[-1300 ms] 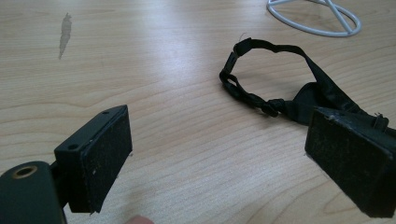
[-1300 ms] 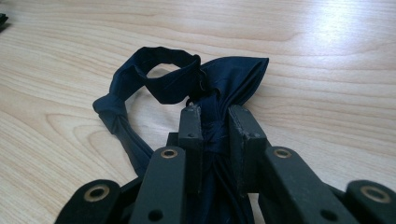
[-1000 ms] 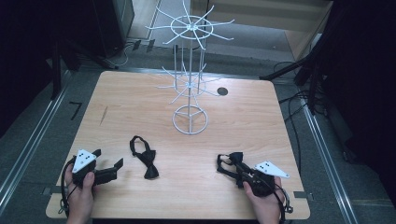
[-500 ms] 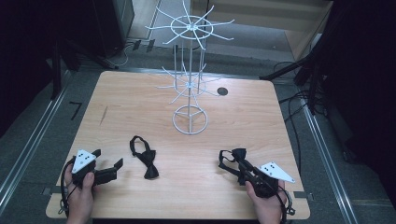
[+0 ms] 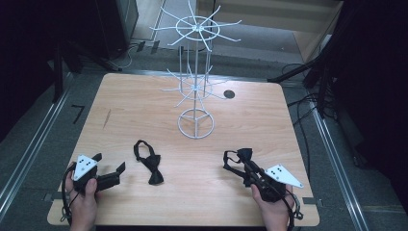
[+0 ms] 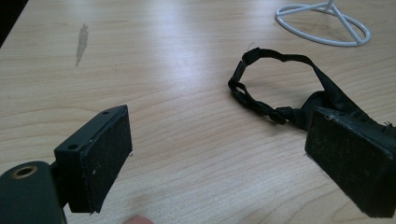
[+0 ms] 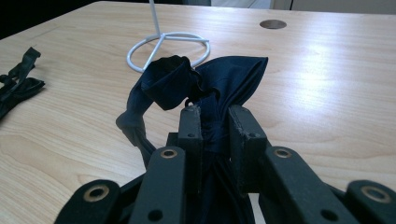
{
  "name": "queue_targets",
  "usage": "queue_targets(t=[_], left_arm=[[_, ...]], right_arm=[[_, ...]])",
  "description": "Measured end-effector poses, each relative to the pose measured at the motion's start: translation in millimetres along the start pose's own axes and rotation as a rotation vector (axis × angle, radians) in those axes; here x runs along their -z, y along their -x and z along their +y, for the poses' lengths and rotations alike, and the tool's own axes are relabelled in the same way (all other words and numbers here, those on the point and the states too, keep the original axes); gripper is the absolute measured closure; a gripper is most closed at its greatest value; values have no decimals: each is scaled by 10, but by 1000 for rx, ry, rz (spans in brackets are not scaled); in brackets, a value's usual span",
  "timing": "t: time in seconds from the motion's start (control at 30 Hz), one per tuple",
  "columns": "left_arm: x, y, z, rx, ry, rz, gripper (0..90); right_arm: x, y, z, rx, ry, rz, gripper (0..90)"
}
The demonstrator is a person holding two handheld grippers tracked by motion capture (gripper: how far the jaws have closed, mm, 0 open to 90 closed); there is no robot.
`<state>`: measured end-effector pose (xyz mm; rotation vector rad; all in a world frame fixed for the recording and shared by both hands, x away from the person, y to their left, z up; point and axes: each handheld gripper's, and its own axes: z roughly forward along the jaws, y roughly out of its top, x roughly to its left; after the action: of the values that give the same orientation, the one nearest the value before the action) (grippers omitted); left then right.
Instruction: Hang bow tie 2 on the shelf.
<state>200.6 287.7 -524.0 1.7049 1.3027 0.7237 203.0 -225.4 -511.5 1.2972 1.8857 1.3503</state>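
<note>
My right gripper (image 5: 246,166) (image 7: 215,123) is shut on a dark blue bow tie (image 7: 219,84) (image 5: 240,156), whose bow and strap loop bulge out past the jaws just above the table, near the front right. A black bow tie (image 5: 148,162) (image 6: 285,98) lies flat on the wood left of centre, strap loop toward the stand. My left gripper (image 5: 109,169) (image 6: 224,168) rests near the front left corner, open, jaws wide apart with nothing between them; the black tie lies just beyond its right jaw. The white wire stand (image 5: 195,82) rises at the table's middle back.
The stand's ring base (image 5: 196,124) (image 7: 169,49) (image 6: 323,25) sits between both ties and the far edge. A round cable hole (image 5: 229,94) (image 7: 273,24) lies right of the stand. Dark equipment and cables ring the wooden table (image 5: 144,106).
The right gripper has shifted a little with the blue bow tie clamped in it. The left gripper and the black bow tie have stayed in place.
</note>
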Motion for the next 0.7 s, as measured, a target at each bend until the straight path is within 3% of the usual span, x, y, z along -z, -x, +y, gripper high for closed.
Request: queue_targets(t=[0.53, 0.67, 0.7], left_arm=[[12, 13, -6, -8, 16, 15, 81], [42, 5, -22, -3, 38, -8, 81], [57, -26, -27, 22, 49, -25, 81]], right_arm=[[-50, 67, 211, -15, 27, -1, 774], [-85, 35, 264, -26, 44, 4, 774], [-96, 19, 278, -29, 52, 7, 774]])
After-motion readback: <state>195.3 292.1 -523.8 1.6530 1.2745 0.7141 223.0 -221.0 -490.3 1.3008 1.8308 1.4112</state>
